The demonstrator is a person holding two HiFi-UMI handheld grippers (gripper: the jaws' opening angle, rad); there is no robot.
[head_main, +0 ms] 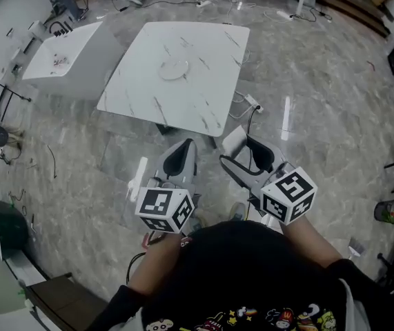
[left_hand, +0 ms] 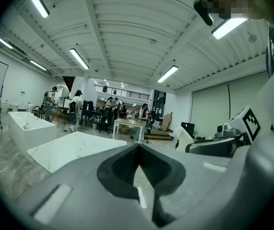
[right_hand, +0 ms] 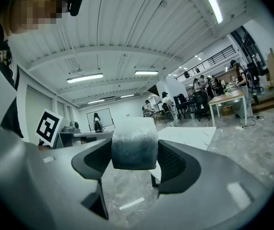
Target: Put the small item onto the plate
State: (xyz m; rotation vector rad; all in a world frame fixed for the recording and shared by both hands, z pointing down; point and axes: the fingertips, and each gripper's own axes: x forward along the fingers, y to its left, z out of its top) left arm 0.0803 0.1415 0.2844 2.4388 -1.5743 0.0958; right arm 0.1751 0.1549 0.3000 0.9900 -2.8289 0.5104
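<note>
A round white plate [head_main: 174, 69] lies near the middle of a white marble table [head_main: 203, 43], well ahead of both grippers. My right gripper [head_main: 239, 143] is held over the floor in front of the table, shut on a small pale block [right_hand: 134, 145] that fills the gap between its dark pads. The same table [right_hand: 189, 134] shows beyond the block. My left gripper [head_main: 183, 154] hangs beside it, also over the floor, its jaws shut tip to tip [left_hand: 137, 150] with nothing between them. The table [left_hand: 72, 147] appears to its left front.
A second white table [head_main: 65, 57] stands at the far left. A power strip [head_main: 252, 103] and cables lie on the marble floor by the table's near corner. Black stands line the left edge, a green cup [head_main: 388, 211] sits at right. People work at distant desks [left_hand: 127, 123].
</note>
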